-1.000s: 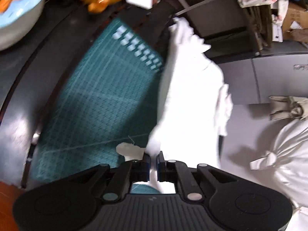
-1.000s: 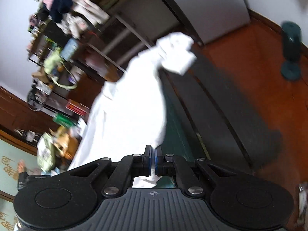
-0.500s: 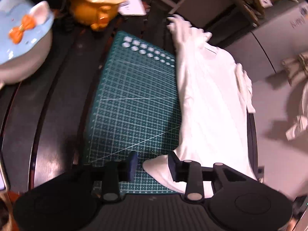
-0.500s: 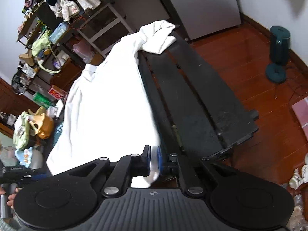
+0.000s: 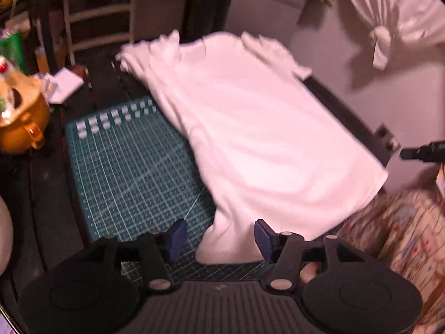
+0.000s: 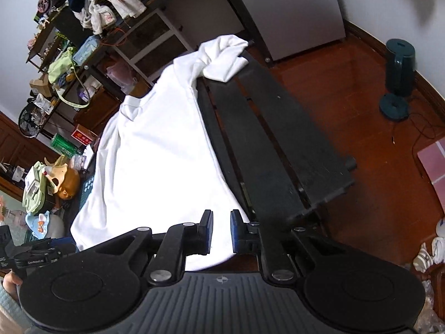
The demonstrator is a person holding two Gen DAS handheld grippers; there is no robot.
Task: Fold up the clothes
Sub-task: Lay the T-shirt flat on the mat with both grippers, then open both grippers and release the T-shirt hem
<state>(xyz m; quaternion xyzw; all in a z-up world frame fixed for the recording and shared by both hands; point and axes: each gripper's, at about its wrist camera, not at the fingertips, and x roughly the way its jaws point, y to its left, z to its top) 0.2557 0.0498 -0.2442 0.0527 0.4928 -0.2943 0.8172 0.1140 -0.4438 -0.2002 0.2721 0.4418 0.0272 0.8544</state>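
- The left wrist view was dim, pink-tinted and motion-blurred.
- The right wrist view was bright and sharp; the shirt (image 6: 155,161) glared white.
- Fisheye bending curved both edges.

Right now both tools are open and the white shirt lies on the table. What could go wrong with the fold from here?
1. The white shirt hangs over the near edge of the table; it may slide off.
2. The far sleeve is bunched, so the fold could come out uneven.
3. The shirt lies only partly on the green cutting mat, skewed to its grid, so alignment may be off.
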